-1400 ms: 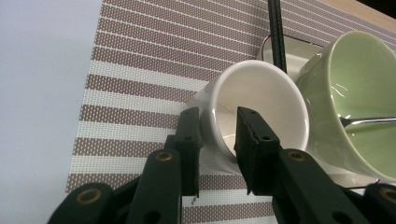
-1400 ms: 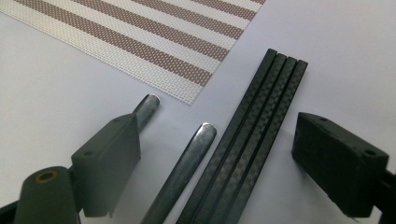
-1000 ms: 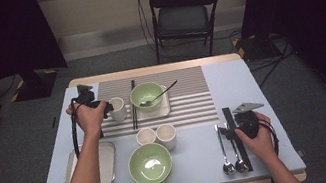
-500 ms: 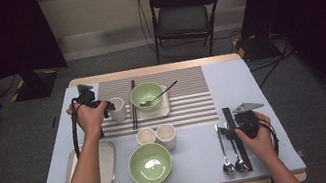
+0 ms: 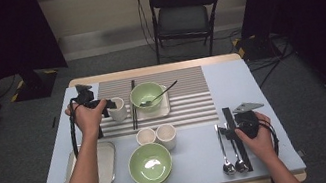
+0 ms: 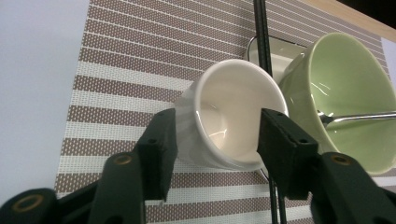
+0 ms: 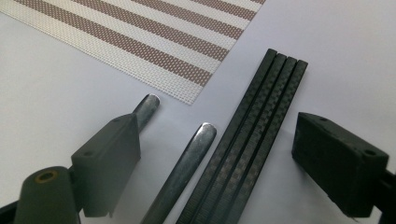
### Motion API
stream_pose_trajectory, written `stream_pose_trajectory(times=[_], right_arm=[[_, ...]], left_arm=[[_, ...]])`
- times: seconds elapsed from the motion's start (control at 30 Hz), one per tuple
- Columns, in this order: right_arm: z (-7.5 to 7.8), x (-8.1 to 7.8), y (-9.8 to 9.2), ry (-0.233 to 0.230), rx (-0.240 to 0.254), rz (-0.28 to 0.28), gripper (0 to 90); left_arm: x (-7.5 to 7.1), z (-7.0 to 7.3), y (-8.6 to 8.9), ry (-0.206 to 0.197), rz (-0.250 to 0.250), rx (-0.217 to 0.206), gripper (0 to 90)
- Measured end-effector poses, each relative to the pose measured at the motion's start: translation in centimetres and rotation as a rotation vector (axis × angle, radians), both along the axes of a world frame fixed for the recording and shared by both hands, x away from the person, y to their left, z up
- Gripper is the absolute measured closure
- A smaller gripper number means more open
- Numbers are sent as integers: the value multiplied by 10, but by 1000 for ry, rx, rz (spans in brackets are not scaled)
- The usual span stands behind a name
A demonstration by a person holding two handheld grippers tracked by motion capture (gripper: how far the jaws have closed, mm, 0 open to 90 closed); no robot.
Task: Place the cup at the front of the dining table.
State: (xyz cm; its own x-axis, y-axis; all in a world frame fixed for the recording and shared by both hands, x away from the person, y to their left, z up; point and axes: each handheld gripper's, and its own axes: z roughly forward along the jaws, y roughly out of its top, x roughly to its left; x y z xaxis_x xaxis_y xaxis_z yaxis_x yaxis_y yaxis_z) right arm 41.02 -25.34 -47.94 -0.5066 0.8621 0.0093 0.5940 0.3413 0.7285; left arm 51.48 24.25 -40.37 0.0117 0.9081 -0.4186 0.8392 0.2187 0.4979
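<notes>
Left gripper [image 6: 215, 135]: jaws just opening, apart, white cup [image 6: 229, 112] between them, seemingly released.
Right gripper [image 7: 215, 154]: jaws apart, astride black chopsticks [image 7: 252, 135].

A striped placemat [image 5: 187, 98] covers the middle of the worktop's [image 5: 245, 82] far half. On it a green bowl [image 5: 147, 95] holding a spoon [image 5: 160, 94] sits on a small square tray [image 5: 166, 105]. Just off the mat's near edge stand two small white cups [image 5: 146, 136] [image 5: 166, 135], with a larger green bowl [image 5: 150, 163] before them. A metal tray [image 5: 105, 165] lies at the near left corner. Beyond the far edge stands a folding chair [image 5: 182, 14].
</notes>
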Motion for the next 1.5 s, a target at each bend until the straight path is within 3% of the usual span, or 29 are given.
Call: stream_pose_trajectory(times=[0.27, 0.57, 1.5], right_arm=[[0, 0, 0, 1, 0, 0, 142], [0, 0, 0, 2, 0, -2, 142], [0, 0, 0, 1, 1, -1, 142]], left_arm=[[-2, -1, 1, -10, -15, 1, 373], [-4, 0, 4, -30, -25, -26, 327], [-18, 9, 5, -45, -98, -16, 324]])
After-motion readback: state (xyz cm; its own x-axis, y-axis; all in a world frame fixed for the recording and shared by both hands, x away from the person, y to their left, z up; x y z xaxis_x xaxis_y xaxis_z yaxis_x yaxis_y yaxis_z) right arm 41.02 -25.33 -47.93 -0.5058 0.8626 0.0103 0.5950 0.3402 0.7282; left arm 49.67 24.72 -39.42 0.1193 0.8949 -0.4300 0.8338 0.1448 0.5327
